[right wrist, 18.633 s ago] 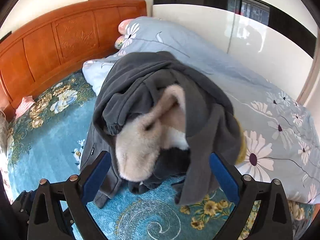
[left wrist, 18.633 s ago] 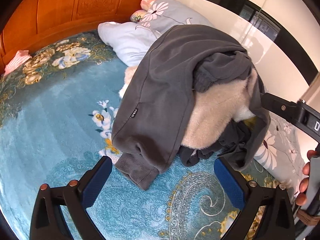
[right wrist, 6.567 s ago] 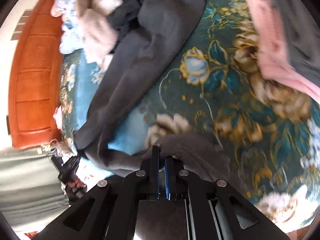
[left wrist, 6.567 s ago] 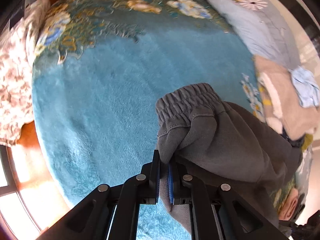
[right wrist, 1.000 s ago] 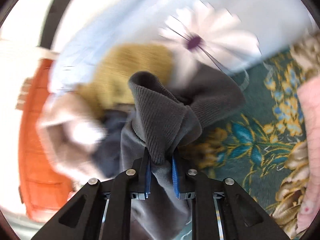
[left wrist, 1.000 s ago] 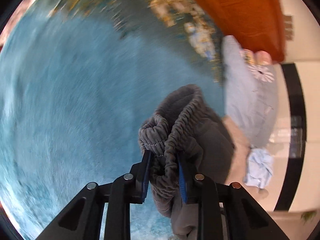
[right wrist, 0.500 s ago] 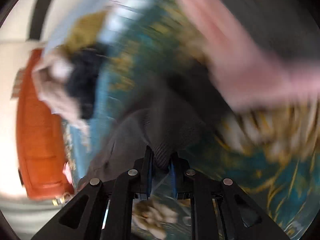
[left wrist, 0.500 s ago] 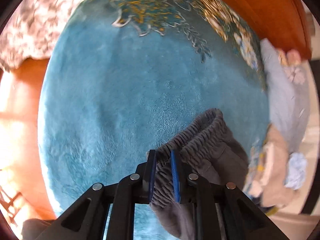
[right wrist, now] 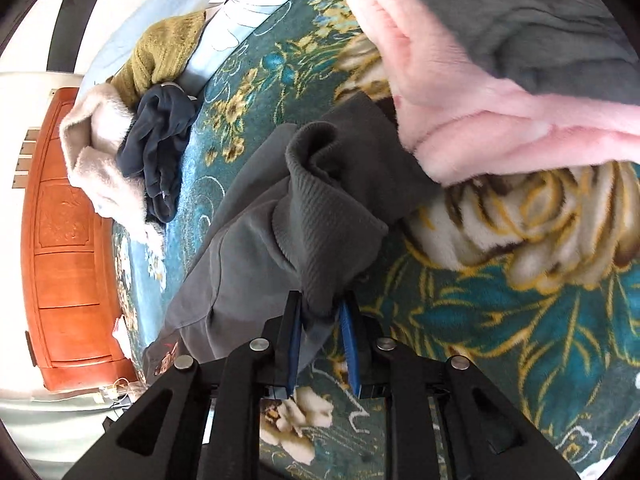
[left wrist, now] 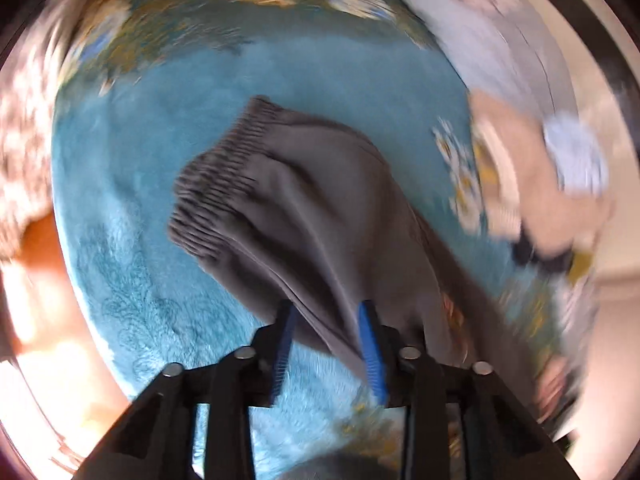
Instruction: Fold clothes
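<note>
Home bedroom, carved wooden headboard [right wrist: 68, 232], floral bed blanket [right wrist: 520, 320], pillow [left wrist: 480, 48]

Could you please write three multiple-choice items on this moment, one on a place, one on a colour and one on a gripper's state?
1. Where does the elastic waistband of the grey trousers lie?
A. on the plain blue middle of the bedspread
B. on the wooden headboard
C. on the floor

2. What colour is the fleecy garment next to the ribbed cuff?
A. green
B. pink
C. white

3. What is the right gripper doing?
A. hanging open over the bed
B. clamping a pillow
C. clamping the ribbed cuff of the grey trousers

Key: 1 A, the left wrist view shows the gathered band flat on the blue pile. 2 B, the right wrist view shows pink plush beside the cuff. 3 C, the blue pads squeeze the ribbed cloth between them.
</note>
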Demonstrator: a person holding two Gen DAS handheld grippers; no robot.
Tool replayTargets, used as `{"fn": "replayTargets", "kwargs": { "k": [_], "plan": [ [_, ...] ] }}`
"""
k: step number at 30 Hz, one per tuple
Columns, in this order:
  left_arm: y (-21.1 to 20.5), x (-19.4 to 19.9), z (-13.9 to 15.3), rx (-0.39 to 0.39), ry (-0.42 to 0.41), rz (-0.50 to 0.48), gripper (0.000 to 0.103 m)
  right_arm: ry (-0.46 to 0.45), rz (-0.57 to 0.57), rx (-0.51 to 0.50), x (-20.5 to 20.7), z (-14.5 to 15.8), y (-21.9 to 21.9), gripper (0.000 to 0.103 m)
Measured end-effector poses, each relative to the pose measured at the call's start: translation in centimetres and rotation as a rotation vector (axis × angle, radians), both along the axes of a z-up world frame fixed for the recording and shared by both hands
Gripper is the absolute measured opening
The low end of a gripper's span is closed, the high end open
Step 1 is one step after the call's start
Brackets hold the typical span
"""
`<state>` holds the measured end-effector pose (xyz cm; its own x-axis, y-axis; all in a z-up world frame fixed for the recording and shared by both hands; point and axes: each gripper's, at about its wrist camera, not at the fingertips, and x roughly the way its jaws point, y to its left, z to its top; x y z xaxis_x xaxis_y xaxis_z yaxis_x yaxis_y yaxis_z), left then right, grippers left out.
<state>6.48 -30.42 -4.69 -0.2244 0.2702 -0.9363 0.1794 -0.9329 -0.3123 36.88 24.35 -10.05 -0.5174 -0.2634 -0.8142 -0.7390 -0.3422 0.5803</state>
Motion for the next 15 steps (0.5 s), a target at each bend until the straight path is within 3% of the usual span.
{"fn": "replayTargets", "kwargs": {
  "k": [2, 5, 8, 11, 13, 15],
  "plan": [
    [3.9, 1.0, 0.6, -0.064, 0.029, -0.125, 0.062, 0.01, 0.023, 0.01, 0.2, 0.7, -0.3, 0.031],
    [9.6, 2.2, 0.0, -0.238, 0.017, -0.289, 0.064, 0.028, 0.052, 0.01, 0.4, 1.0, -0.8, 0.036],
    [13.8, 2.9, -2.3, -0.421, -0.065, -0.369, 0.064, 0.046, 0.044, -0.024, 0.6, 0.6, -0.9, 0.036],
    [16.3, 3.0, -4.8, -0.494, -0.18, -0.371, 0.064, 0.075, 0.053, -0.051, 0.5, 0.4, -1.2, 0.036],
    [17.7, 2.5, -6.2, -0.633, -0.228, -0.383, 0.064, 0.096, 0.076, -0.056, 0.3, 0.7, -1.5, 0.036],
    [18.5, 1.8, -6.9, -0.697, -0.235, -0.361, 0.064, 0.114, 0.097, -0.064, 0.3, 1.1, -1.8, 0.036]
  ]
}}
